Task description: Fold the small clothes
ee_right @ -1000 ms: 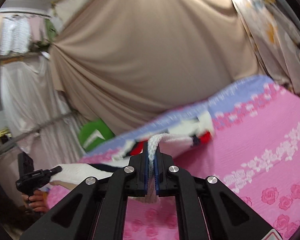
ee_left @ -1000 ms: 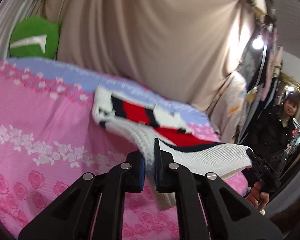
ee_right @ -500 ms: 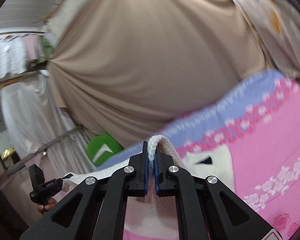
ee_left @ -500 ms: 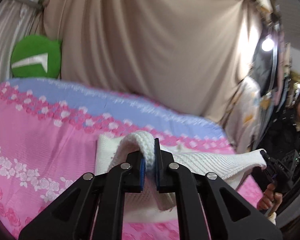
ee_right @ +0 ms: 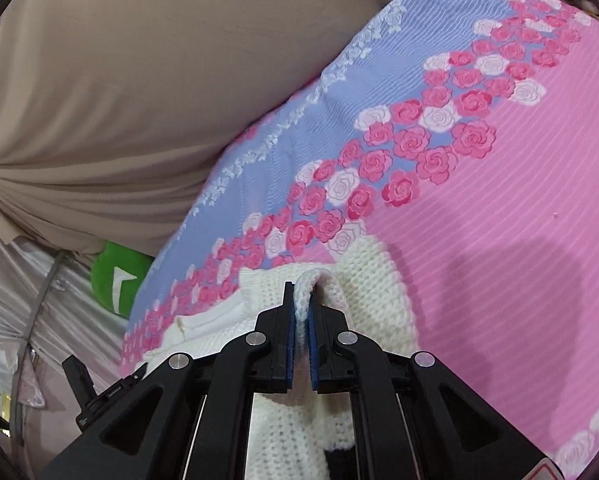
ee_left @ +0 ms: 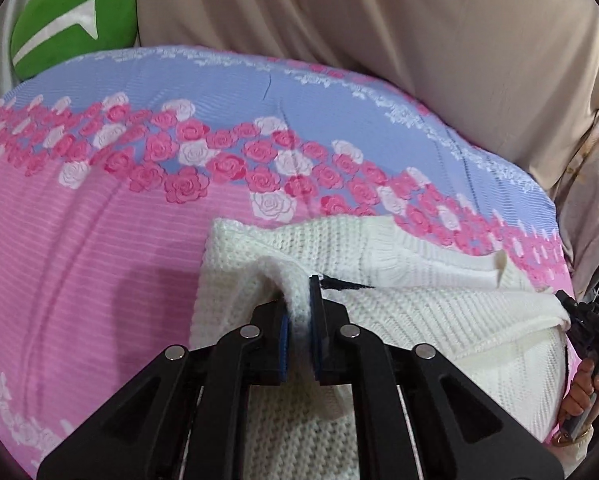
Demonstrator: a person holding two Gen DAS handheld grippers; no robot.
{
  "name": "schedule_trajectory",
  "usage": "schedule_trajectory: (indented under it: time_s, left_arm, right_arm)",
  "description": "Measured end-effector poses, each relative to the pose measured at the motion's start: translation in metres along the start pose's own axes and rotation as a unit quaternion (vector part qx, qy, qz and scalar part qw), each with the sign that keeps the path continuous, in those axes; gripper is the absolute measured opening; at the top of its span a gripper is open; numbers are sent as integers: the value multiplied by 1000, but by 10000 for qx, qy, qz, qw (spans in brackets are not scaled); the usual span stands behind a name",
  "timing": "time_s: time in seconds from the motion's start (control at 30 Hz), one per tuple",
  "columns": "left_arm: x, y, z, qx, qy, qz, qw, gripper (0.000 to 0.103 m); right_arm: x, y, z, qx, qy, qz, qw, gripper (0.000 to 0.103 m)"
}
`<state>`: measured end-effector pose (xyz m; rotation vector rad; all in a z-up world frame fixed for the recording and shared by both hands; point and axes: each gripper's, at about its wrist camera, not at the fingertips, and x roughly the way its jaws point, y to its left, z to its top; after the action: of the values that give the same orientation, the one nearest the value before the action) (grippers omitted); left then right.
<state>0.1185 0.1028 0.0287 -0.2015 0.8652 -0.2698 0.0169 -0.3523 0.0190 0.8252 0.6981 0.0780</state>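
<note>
One cream ribbed-knit sweater, doubled over

Left gripper angled downward, jaws clamped on a knit fold, right gripper likewise pinching, hand gripping its handle

Ahead of each claw, beyond the white sweater, the floral bed lies open up to the beige curtain and green cushion.

A pink bedsheet with a rose band and a blue far strip lies under me. Behind it hangs a beige curtain, with a green cushion at its corner.
</note>
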Motion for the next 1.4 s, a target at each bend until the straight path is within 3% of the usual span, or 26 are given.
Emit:
schedule_trajectory:
  time_s: [0.17, 0.23, 0.3, 0.33, 0.4, 0.47, 0.57, 0.63, 0.73, 0.8, 0.93, 1.07, 1.17, 1.27, 1.3, 1.4]
  left_arm:
    - [-10, 7, -5, -220, -373, -367, 9984, 16]
    - [-22, 9, -5, -307, -445, -446, 9975, 23]
    - [-44, 6, -7, -266, -752, -271, 9964, 46]
    - [-55, 2, -9, -178, -903, -170, 9956, 49]
    - [-78, -11, -18, 148, -1061, -160, 9941, 49]
    - [-90, -29, -30, 556, -974, -332, 9931, 49]
    - [-89, -62, -61, 1286, -608, -518, 9885, 49]
    - [-75, -77, -81, 1522, -232, -621, 9861, 49]
    - [-55, -74, -99, 1523, 128, -452, 9872, 49]
    - [-58, -63, -104, 1447, 104, -460, 9883, 48]
    - [-75, -23, -108, 1175, 26, 51, 9931, 45]
    - [-92, 7, -112, 731, 188, -184, 9970, 39]
    - [-106, 1, -95, 673, -79, -346, 9971, 47]
    - [-108, -12, -64, 733, -569, -207, 9955, 74]
    - [-104, -15, -52, 696, -678, -124, 9952, 84]
    - [-80, -18, -15, 495, -705, -107, 9962, 85]
  right_arm:
    - [-34, 3, -2, -84, -571, 749, 9955, 14]
    - [-61, 15, -8, -303, -1051, 609, 9921, 23]
    - [-77, 32, -19, -631, -1217, 518, 9892, 23]
    - [-81, 42, -29, -818, -1179, 553, 9881, 23]
    - [-77, 63, -51, -1204, -868, 637, 9869, 23]
    - [-64, 87, -83, -1634, -365, 700, 9834, 23]
    - [-36, 122, -136, -2343, 424, 749, 9684, 23]
    - [-18, 137, -165, -2689, 798, 739, 9570, 23]
    - [-1, 140, -186, -3056, 1037, 220, 9462, 22]
    - [-7, 123, -184, -2963, 1039, -120, 9493, 18]
    - [-58, 53, -164, -2231, 730, -742, 9692, 10]
    - [-116, -10, -145, -1231, 231, -1031, 9868, 9]
    - [-130, 1, -129, -1367, -197, -1212, 9830, 19]
    - [-119, 35, -101, -1764, -625, -1310, 9736, 50]
    - [-109, 45, -88, -1879, -688, -1264, 9716, 53]
    - [-79, 61, -53, -2029, -622, -1295, 9686, 60]
